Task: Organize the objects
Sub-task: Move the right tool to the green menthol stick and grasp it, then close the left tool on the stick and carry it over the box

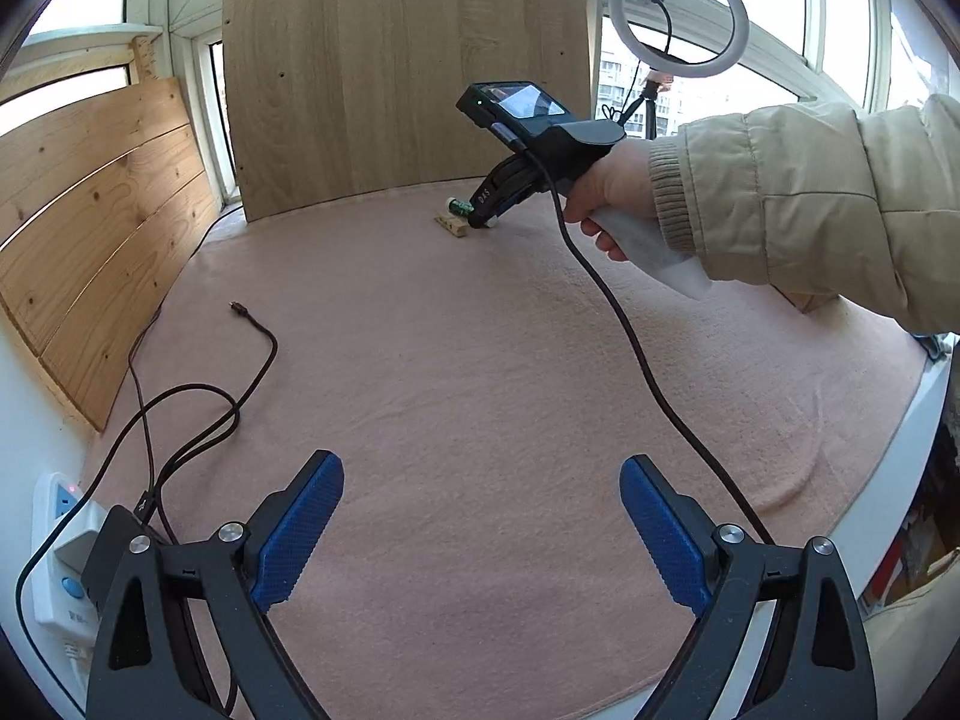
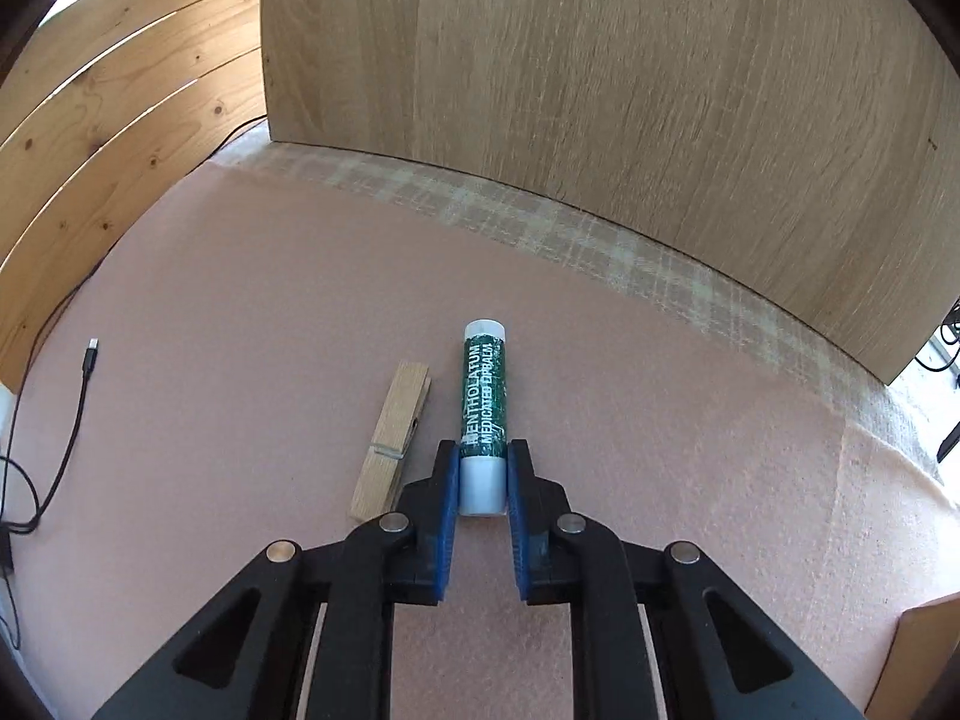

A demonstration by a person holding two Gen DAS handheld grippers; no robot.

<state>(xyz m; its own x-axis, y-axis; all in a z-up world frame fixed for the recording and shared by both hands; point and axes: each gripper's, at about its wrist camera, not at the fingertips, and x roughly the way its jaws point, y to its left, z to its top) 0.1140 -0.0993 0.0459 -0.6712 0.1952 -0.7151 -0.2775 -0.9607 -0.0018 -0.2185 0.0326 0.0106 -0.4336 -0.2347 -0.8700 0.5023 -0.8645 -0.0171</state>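
A green lip balm tube (image 2: 483,402) with white ends lies on the pink cloth (image 2: 240,312), pointing toward the back board. My right gripper (image 2: 483,483) is shut on its near white end, blue pads against both sides. A wooden clothespin (image 2: 393,441) lies just left of the tube, apart from it. The left wrist view shows the same tube (image 1: 461,207) and clothespin (image 1: 450,227) far off, under the right gripper (image 1: 480,219), which a hand in a beige sleeve holds. My left gripper (image 1: 480,465) hovers open over bare cloth near the front, with nothing between its fingers.
An upright wooden board (image 1: 408,78) closes the back and slatted planks (image 1: 90,228) the left. A loose USB cable (image 1: 258,330) and a white power strip (image 1: 60,564) lie at the left. The right gripper's cable (image 1: 630,348) crosses the cloth. A ring light (image 1: 678,15) stands back right.
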